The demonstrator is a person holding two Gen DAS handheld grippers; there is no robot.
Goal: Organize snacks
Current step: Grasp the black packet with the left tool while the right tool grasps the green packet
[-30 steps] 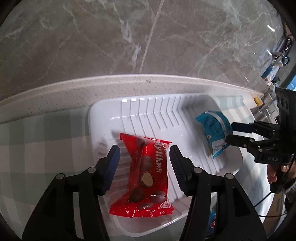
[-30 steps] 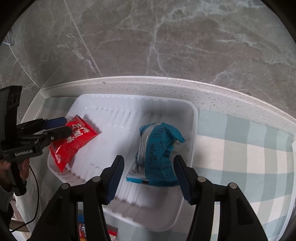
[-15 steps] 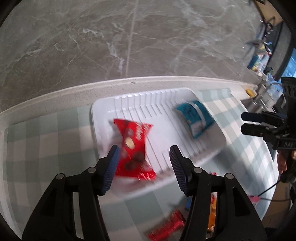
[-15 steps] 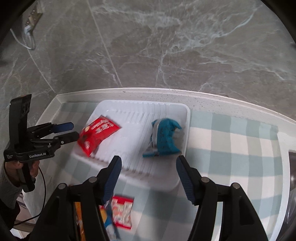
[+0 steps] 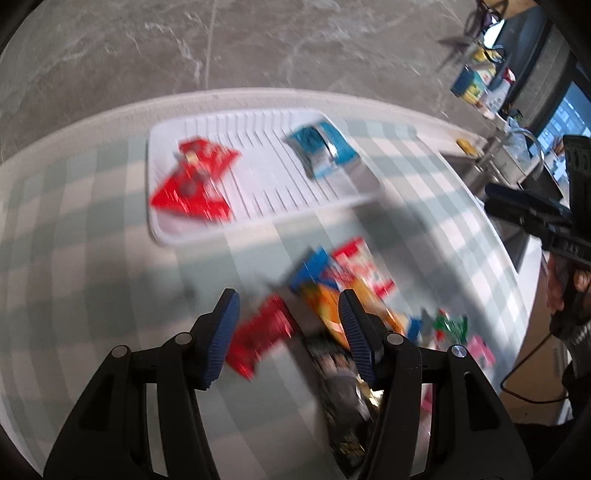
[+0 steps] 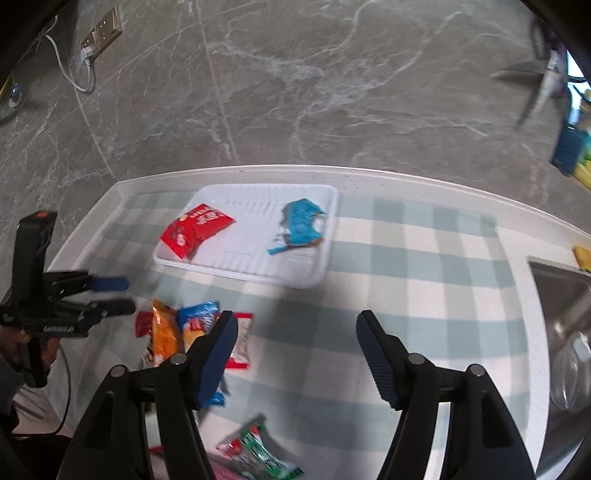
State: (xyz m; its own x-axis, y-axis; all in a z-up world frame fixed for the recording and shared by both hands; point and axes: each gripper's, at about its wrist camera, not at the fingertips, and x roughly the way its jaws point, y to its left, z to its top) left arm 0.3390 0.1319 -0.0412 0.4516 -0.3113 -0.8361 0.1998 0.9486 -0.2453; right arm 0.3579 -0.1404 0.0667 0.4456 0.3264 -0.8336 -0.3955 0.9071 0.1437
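Hovering over the loose snack pile, left gripper (image 5: 288,325) is spread wide and empty in the left wrist view; my read is it's lining up the next pick. White tray (image 5: 258,225) sits beyond it on the checked cloth (image 5: 74,258), holding a red packet (image 5: 194,184) at its left end and a blue packet (image 5: 321,149) at its right end, well apart, probably one sort per end. Under and ahead of the jaws: a small red wrapper (image 5: 258,336), an orange bag (image 5: 332,306), a red-and-white pack (image 5: 364,266) and a dark pack (image 5: 343,391), overlapping; heavy motion blur, so exact contacts can't be told. Overlap means a pinch on one may drag its neighbour. Right gripper (image 5: 524,206) shows at the right edge, clear of the pile. Right wrist view: right gripper (image 6: 293,350) is also spread with nothing between the fingers, over bare cloth on the near side of the tray. Tray contents match: red packet (image 6: 195,229) left, blue packet (image 6: 299,225) right. The pile lies to its left, near the left gripper (image 6: 110,295), whose fingers sit apart. A green-and-red pack (image 6: 258,450) lies alone near the bottom edge, the easiest grab for this side. Sink (image 6: 561,314) sits to the right, wall socket (image 6: 101,33) with cable behind; neither blocks anything.
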